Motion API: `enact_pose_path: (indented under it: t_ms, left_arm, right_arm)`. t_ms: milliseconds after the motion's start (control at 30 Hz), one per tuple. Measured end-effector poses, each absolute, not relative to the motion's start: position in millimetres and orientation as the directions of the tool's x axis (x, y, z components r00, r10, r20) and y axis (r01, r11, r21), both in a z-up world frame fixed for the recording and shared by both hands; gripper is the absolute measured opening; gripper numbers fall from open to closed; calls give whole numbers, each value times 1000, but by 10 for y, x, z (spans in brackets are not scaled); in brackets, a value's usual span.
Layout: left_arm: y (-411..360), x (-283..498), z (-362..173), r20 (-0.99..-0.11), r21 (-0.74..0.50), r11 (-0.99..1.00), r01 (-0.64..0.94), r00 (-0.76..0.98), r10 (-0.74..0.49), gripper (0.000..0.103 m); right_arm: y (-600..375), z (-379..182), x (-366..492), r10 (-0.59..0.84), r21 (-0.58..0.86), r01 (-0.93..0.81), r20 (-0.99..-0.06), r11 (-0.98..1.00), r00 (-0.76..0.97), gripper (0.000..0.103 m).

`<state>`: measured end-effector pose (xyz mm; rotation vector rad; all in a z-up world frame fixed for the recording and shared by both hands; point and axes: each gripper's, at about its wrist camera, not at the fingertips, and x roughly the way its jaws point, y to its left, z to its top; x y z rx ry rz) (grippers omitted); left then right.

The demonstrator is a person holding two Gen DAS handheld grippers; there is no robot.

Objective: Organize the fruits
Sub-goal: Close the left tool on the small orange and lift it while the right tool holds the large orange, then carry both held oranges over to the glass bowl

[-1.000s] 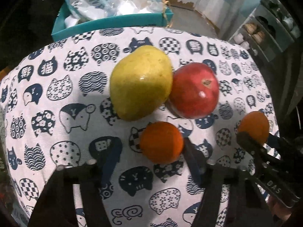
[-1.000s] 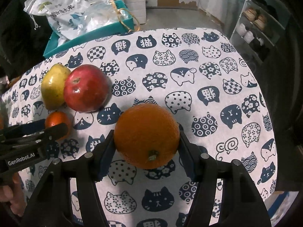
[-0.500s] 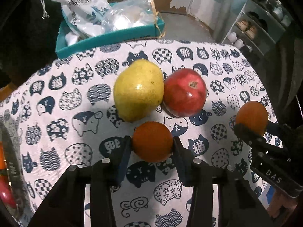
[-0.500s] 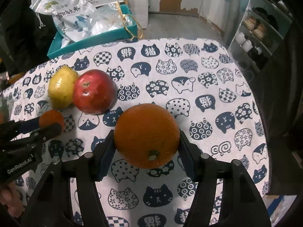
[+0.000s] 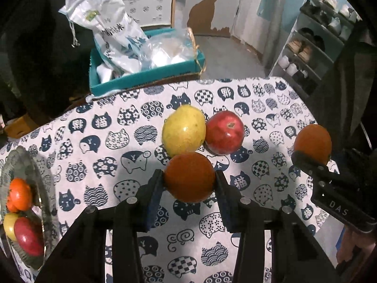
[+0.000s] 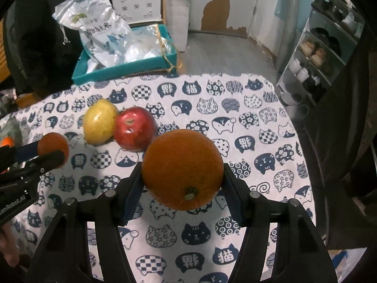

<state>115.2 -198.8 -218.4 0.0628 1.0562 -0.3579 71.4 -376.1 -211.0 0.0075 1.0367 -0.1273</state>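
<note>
L gripper (image 5: pixel 189 181): black two-finger tongs w/ blue pads, closed narrow on a small round orange tangerine (image 5: pixel 189 176), pads pressing both sides; fruit is off the cloth, above the table's middle. In the right wrist view the same gripper (image 6: pixel 50 152) comes in from the left edge w/ the tangerine (image 6: pixel 53 145) at its tips.

R gripper (image 6: pixel 182 184): same kind of tongs, set wider, clamped on a large round orange (image 6: pixel 182 168) w/ stem end facing the camera; pads tight on both flanks, fruit held clear of the cloth. In the left wrist view it (image 5: pixel 311 158) shows at the right edge w/ the orange (image 5: pixel 313 143) at its tips.

Table under a white cloth w/ navy cat print (image 5: pixel 99 146). Near mid-table, toward the far edge: a yellow-green pear-like fruit (image 5: pixel 183 131) touching a red apple (image 5: pixel 225 132) on its right, both resting on the cloth.

At the table's left edge, a clear glass plate (image 5: pixel 44 207) w/ an orange fruit (image 5: pixel 18 194), a yellow one and a red one (image 5: pixel 28 235).

Beyond the far edge: a teal box (image 5: pixel 146 75) holding plastic bags.
</note>
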Motion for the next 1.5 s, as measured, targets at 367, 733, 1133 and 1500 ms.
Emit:
enact_pose_path:
  t_ms: [367,733,1133,1500]
  left_arm:
    - [-1833,933,-1685,-802,-105,938,330,529,-276,44]
    - [-1543,749,-1284,-752,-112,941,319,592,-290,44]
    - [-1188,614,-1029,-713,-109,952,287,644,-276,44]
    - [-801,513,-864,-685,-119,965,233,684,-250,44]
  right_arm:
    - [-3604,-1700,599,-89,-48,87,-820,995,565,63]
    - [-3376,-1341,496,-54,-39,37,-775,999,630,63]
    - [-3049,-1001,402,10,-28,-44,-727,999,687,63]
    - [-2690,-812,391,80,-5,-118,-701,993,709,63]
